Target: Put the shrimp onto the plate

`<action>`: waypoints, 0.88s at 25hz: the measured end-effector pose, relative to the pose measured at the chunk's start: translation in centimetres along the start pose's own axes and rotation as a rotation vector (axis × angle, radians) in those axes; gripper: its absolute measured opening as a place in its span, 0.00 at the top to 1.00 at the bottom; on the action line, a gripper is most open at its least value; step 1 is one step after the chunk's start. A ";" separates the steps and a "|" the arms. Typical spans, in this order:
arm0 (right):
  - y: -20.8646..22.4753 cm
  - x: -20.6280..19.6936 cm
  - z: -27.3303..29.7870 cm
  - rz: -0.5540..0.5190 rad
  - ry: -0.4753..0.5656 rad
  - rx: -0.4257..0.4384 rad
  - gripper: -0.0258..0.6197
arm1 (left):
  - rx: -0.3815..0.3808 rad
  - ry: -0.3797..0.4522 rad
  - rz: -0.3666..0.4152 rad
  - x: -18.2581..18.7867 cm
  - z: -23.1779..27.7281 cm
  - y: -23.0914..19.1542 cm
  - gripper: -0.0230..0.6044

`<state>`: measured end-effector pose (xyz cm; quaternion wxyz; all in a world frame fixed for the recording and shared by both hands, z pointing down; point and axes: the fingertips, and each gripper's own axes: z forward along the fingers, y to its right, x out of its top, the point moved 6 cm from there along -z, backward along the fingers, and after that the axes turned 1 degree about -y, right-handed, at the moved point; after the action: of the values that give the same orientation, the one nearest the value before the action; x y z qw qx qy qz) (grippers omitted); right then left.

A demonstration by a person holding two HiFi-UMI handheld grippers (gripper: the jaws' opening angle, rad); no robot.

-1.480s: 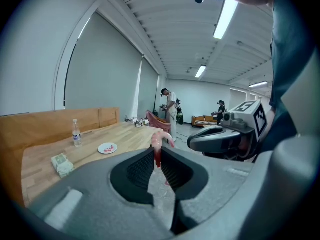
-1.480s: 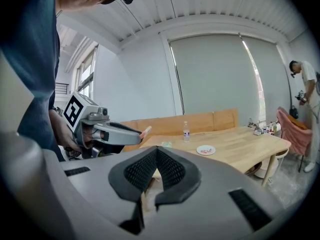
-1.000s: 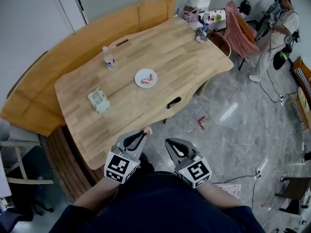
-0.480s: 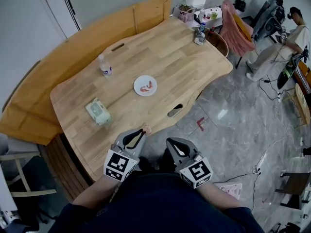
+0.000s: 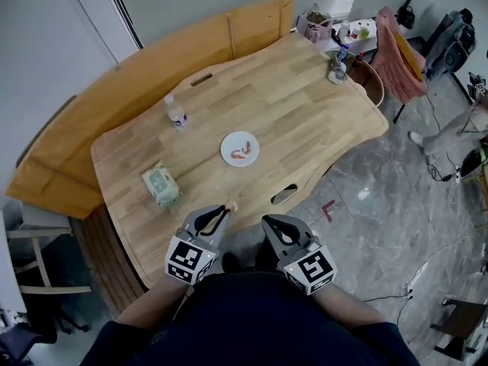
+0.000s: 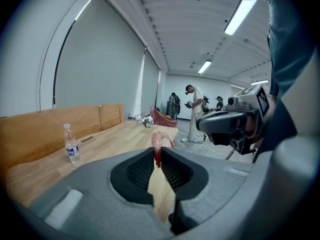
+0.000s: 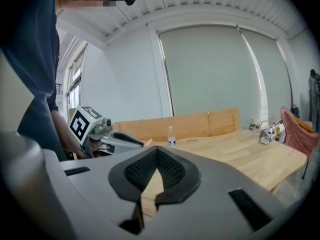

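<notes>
Two grippers sit low and close to the holder's body, side by side at the near edge of the desk (image 5: 305,120). Far left on the desk there's a green tissue pack (image 5: 161,185), and beyond it a bottle (image 5: 177,113) standing upright, well apart from the pack.

Now the left gripper (image 5: 224,209): its jaws are pinched on a shrimp (image 5: 231,204). The red end is caught between the tips and the pale pink end pokes out past them. That shrimp hangs right at the desk's near edge, well short of the plate (image 5: 229,145).

The plate sits near the middle of the desk, and two plated shrimp (image 5: 241,152) lie on it, reddish and close together.

On to the right gripper (image 5: 268,222), just beside the left one and level with it. Its jaws are closed tip to tip with nothing between them, and its own view shows only bare desk through the gap lower down.

Further right, at the desk's far corner, there's a huddle of small clutter (image 5: 336,65), too small to sort out. Just past that corner stands a chair (image 5: 396,56) draped in pink cloth, on the grey floor (image 5: 366,227).
</notes>
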<state>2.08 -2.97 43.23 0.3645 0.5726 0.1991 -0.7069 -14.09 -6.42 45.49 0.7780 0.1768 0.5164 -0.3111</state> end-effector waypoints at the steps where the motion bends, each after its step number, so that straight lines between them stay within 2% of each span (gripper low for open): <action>1: 0.9 0.0 0.2 0.006 0.000 0.007 0.94 | 0.009 -0.003 -0.003 0.0 0.7 -0.2 0.89; 8: 5.8 0.5 1.7 0.016 -0.002 0.058 0.95 | 0.068 -0.018 -0.038 0.3 5.6 -3.1 0.89; 12: 7.8 0.5 2.2 0.013 -0.006 0.080 0.95 | 0.090 -0.033 -0.030 0.7 8.2 -4.7 0.89; 22: 10.5 1.3 4.0 -0.007 -0.001 0.085 0.95 | 0.106 -0.085 -0.017 -0.1 13.4 -8.3 0.89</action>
<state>7.08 -13.02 44.45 0.3375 0.5867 0.1708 -0.7161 -10.36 -20.58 51.36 0.7862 0.2000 0.4669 -0.3520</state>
